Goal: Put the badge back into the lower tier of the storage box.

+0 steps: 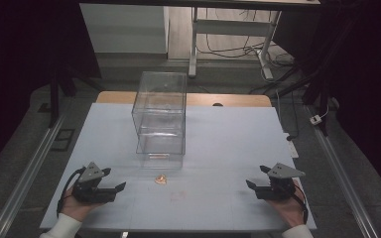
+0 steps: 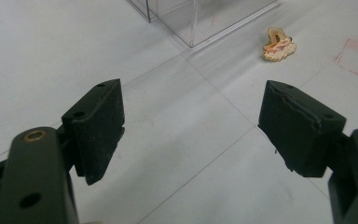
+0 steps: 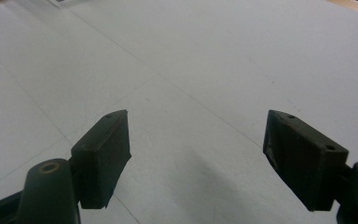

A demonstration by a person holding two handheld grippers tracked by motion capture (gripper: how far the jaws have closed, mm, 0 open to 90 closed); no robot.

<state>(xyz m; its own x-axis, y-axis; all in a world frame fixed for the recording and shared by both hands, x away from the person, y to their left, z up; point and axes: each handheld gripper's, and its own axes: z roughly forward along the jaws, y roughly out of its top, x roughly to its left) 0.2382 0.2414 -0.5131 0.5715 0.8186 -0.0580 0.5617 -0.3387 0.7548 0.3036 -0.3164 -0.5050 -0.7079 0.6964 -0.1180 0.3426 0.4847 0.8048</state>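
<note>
Dim room; dark surrounds, desk legs and loose cables on the floor beyond. A pale white table [image 1: 218,134] takes up the middle of the high view, faint seam lines crossing it.

Clear plastic box [image 1: 159,113] stands upright at 12 o'clock of the table centre, tall, see-through, apparently a drawer section at its base. Its near corner shows at the top of the left gripper view [image 2: 191,18].

Left gripper [image 1: 115,180] sits at 8 o'clock on the table, jaws spread wide, nothing between them. Right gripper [image 1: 257,177] at 4 o'clock, jaws likewise wide apart and empty; bare tabletop ahead of it.

Small trinket [image 1: 162,179] lies flat on the table just in front of the box, at 6 o'clock from it. From the left jaws it lies at about 1 o'clock, a short way ahead; from the right gripper it is well apart, off at 9 o'clock in the high view. Left hand is the nearer, judged.

Trinket in the left gripper view [image 2: 278,45]: irregular lobed shape, gold-coloured edge, orange-pink and cream face, long axis running roughly 11 to 5. Thin; likely needs a low, flat approach. A faint red square mark [image 2: 354,56] sits just beside it.
</note>
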